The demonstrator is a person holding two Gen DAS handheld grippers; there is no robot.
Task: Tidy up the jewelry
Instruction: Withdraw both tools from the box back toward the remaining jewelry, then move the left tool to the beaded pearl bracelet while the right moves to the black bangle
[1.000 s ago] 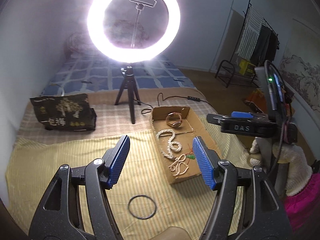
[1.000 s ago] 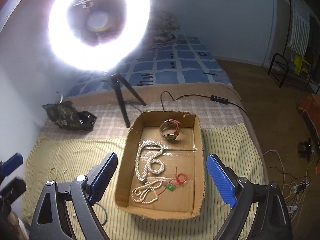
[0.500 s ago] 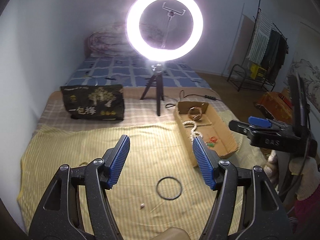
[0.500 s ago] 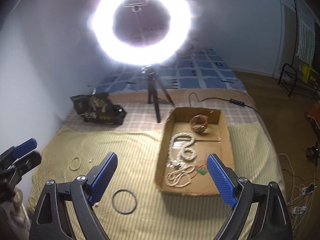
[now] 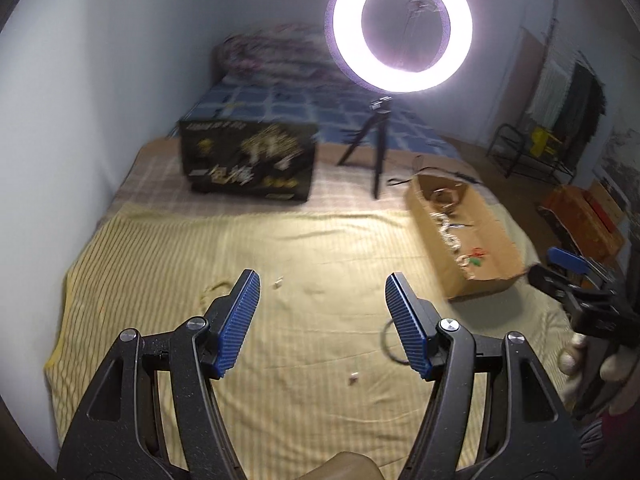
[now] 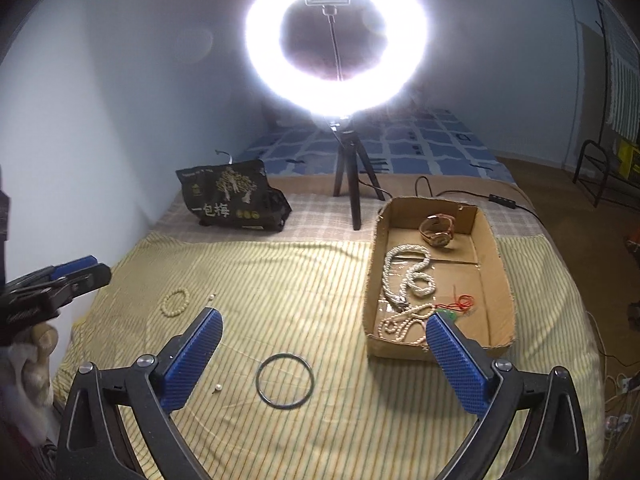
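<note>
A cardboard tray (image 6: pixel 502 276) on the striped cloth holds a watch (image 6: pixel 437 230), a white bead necklace (image 6: pixel 408 276), a smaller bead string (image 6: pixel 402 322) and a red-and-green charm (image 6: pixel 456 308). A dark bangle (image 6: pixel 284 380) lies on the cloth between my right gripper's (image 6: pixel 320 354) open, empty fingers. A small pearl bracelet (image 6: pixel 175 302) and two loose beads (image 6: pixel 218 389) lie to the left. My left gripper (image 5: pixel 322 320) is open and empty over bare cloth; the bangle (image 5: pixel 389 344) is partly hidden behind its right finger. The tray (image 5: pixel 486 276) shows at right.
A ring light on a black tripod (image 6: pixel 350 184) stands behind the tray, with a cable (image 6: pixel 460 194) running right. A black printed bag (image 6: pixel 232 198) lies at the back left. The wall runs along the left. The bed's right edge drops to the floor.
Both grippers have swung left and pulled back. The tray has shifted right in both views, and the bangle now lies between my right gripper's fingers. Both stay open.
</note>
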